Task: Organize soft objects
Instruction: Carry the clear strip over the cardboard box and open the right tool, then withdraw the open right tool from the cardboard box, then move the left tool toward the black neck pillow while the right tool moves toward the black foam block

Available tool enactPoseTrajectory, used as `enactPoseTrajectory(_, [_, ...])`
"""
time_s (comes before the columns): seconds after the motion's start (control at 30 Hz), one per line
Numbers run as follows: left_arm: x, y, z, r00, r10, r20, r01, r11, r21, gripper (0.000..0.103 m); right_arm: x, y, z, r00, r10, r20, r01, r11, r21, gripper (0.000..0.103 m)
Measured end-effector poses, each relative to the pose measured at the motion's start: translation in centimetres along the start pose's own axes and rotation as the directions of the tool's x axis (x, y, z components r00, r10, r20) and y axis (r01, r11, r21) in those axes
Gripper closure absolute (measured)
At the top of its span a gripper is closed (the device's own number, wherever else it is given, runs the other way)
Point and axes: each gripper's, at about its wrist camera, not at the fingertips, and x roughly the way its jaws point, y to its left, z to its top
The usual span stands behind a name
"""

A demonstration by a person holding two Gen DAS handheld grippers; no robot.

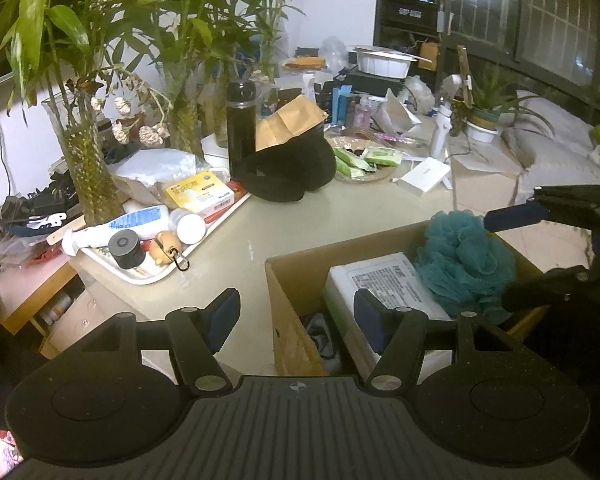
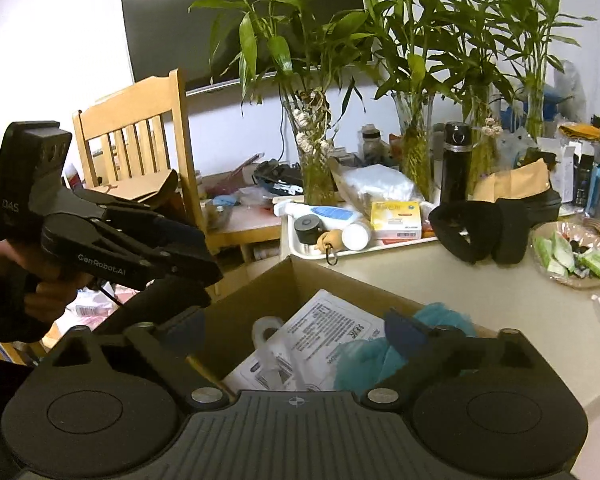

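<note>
Item: cardboard box (image 1: 296, 280), open-topped, plain brown corrugated walls, stood on the near part of a smooth pale table (image 1: 236, 248). Contents: one teal bath pouf (image 1: 466, 260), ruffled mesh, rounded, lying at the far right of the box; beside it a flat white pack (image 1: 384, 280) in glossy printed film.

Right gripper (image 2: 294, 330): held over the box, jaws spread wide and empty, pouf just under its right finger, not pressed.

Left gripper (image 1: 296, 312): jaws partly apart, nothing between them, straddling the near left wall of the box.

Progress, as judged: pouf and pack stowed; part done.

Outstanding, as judged: a black neck pillow (image 1: 296, 168), plush, curved, matte, lay far on the table beside a tall black flask (image 1: 241, 124); green soft packets (image 1: 364, 160) sat in a clear dish, far right.
</note>
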Motion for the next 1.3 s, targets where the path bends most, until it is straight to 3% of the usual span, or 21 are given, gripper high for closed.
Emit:
enactPoseTrajectory(0.07, [0.0,0.2,0.1,1.000,0.002,0.002,-0.002,1.000,-0.010,0.041,0.0,-0.5,0.0,1.000,-0.008,0.004,0.008,1.000,0.012,0.000])
enactPoseTrajectory(0.33, [-0.3,0.4,1.1,0.999,-0.002,0.033,0.002,1.000,-0.026,0.041,0.5,-2.1,1.6,1.000,-0.028,-0.001,0.028,0.999,0.023,0.000])
enactPoseTrajectory(0.7, [-0.5,1.7,5.8,0.994,0.007,0.110,0.005,0.994,-0.111,0.041,0.7,-4.6,6.5,0.998,-0.063,-0.004,0.062,0.998,-0.016,0.000])
enactPoseTrajectory(0.9, [-0.2,1.9,7.0,0.993,-0.005,0.118,0.021,0.991,-0.135,0.041,-0.6,-5.5,5.7,0.992,-0.125,0.012,0.125,0.992,-0.004,0.000])
enactPoseTrajectory(1.3, [2.1,2.5,8.1,0.991,0.002,0.132,0.003,0.999,-0.038,0.041,-4.0,-10.9,2.2,0.957,-0.289,0.028,0.286,0.954,0.092,0.000])
